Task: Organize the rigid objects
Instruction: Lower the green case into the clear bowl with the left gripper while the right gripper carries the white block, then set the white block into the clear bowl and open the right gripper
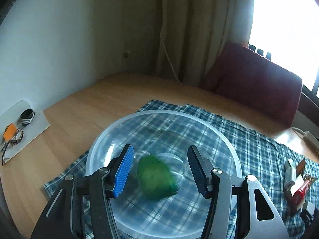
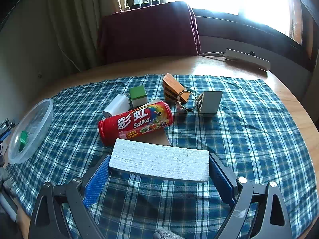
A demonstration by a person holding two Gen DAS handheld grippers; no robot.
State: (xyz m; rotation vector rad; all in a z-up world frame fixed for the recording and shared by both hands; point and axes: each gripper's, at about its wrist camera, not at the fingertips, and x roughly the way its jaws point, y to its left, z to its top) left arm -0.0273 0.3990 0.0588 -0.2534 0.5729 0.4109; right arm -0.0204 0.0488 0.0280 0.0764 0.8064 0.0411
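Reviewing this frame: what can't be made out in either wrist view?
- Green object in the clear bowl: motion-blurred in the left wrist view, tiny in the right.
- Items on the white tray: small, at the fisheye edge.
- White block in the right claw: underside hidden.

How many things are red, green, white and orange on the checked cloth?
Red: 1, the Skittles can
Green: 2, the cube and the green piece in the bowl
White: 3, foam block, charger, wedge
Orange: 1, the wedge
Total: 7
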